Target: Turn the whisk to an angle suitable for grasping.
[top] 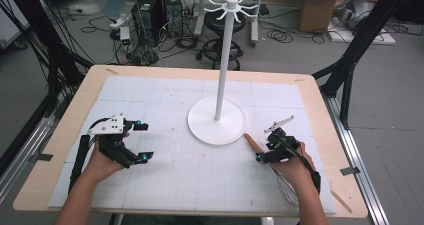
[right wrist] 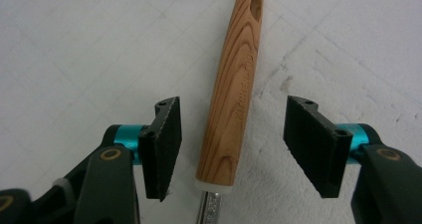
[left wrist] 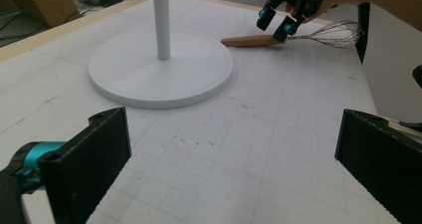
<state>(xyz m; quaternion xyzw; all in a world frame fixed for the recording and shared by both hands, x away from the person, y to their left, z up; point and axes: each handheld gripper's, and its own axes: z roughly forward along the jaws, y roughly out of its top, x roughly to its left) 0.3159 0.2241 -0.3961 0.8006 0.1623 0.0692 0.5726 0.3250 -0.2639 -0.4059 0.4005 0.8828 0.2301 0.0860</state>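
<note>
A whisk with a wooden handle (right wrist: 236,84) and wire loops (left wrist: 333,33) lies on the white gridded mat, its handle end pointing at the base of the white stand (top: 217,120). My right gripper (right wrist: 231,144) straddles the lower part of the handle. A gap shows between each pad and the wood, so it stands open. From above, the right gripper (top: 263,151) is low over the whisk (top: 252,142), just right of the stand's base. My left gripper (top: 145,142) rests at the left of the mat, wide open, with nothing between its fingers (left wrist: 84,169).
The stand's tall pole carries a ring of white hooks (top: 231,7) at the top. The mat (top: 200,170) covers most of the wooden table (top: 80,90). Black frame legs, computers, cables and a stool stand on the floor beyond.
</note>
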